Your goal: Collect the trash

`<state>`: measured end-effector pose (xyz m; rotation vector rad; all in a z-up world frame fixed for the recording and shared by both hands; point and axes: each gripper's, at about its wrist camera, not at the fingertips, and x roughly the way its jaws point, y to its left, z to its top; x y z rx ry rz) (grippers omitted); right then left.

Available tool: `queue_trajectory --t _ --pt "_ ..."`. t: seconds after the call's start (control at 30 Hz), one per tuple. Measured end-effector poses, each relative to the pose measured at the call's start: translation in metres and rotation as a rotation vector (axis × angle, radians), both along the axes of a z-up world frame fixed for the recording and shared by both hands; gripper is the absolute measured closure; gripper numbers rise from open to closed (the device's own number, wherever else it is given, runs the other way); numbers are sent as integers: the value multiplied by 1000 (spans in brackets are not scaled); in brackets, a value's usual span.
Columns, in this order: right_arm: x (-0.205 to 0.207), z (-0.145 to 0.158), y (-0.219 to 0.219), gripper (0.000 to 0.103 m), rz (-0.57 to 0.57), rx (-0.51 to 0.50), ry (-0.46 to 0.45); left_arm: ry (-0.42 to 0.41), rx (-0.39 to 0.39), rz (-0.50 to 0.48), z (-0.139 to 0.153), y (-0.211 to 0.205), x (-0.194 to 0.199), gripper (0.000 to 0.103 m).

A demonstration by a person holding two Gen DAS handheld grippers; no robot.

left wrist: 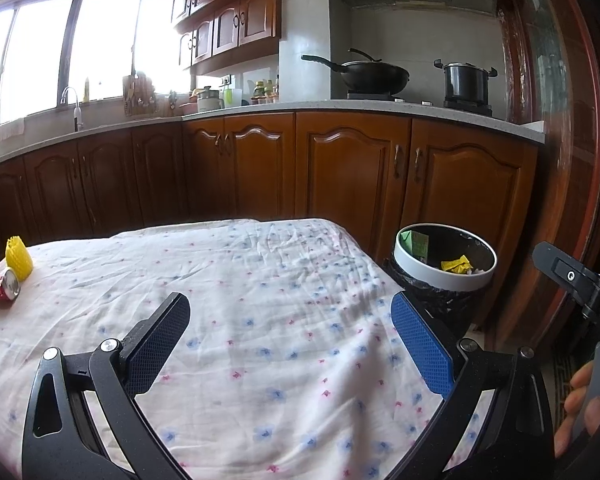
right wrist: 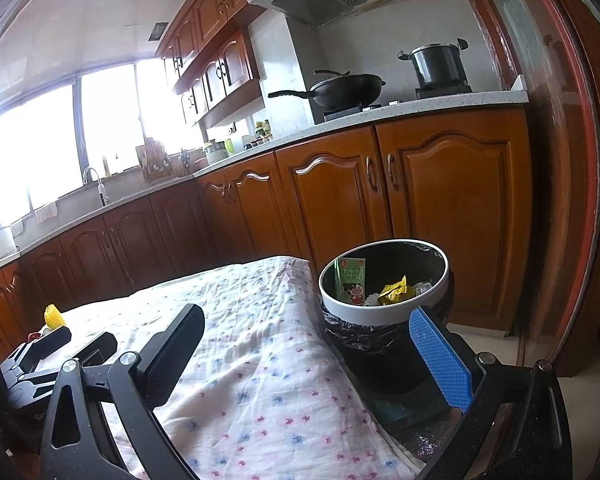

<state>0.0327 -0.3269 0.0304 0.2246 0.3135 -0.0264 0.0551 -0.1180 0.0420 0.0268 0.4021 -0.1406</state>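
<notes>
A crushed red can (left wrist: 0,288) and a yellow foam net (left wrist: 19,260) lie at the far left of the flowered cloth on the table (left wrist: 260,300). The net also shows in the right wrist view (right wrist: 54,316). A white-rimmed bin (left wrist: 444,258) with a black liner stands off the table's right edge; it also shows in the right wrist view (right wrist: 384,280) and holds a green milk carton (right wrist: 351,280) and a yellow wrapper (right wrist: 396,294). My left gripper (left wrist: 290,320) is open and empty over the cloth. My right gripper (right wrist: 308,336) is open and empty near the bin.
Wooden cabinets (left wrist: 340,172) and a counter (left wrist: 380,110) run behind the table, with a wok (left wrist: 364,72) and a pot (left wrist: 466,80) on the stove. A sink tap (left wrist: 74,104) stands under the window. A wooden door frame (left wrist: 560,160) is on the right.
</notes>
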Motion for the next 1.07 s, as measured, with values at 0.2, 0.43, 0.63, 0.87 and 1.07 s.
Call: queue_trajectory --t 0.2,0.43,0.63,0.87,1.07 --pt "-1 0 2 0 4 5 -1 6 -2 0 -2 0 3 0" --pt "-4 1 4 0 2 13 -4 7 -2 -1 -3 1 3 0" --pt "-2 2 2 0 3 22 1 8 -3 -10 -5 0 4 0" --pt "2 1 0 0 10 27 15 20 -11 -16 -5 2 6 0" --pt "7 -2 1 0 19 31 36 33 -21 -22 -7 5 9 0"
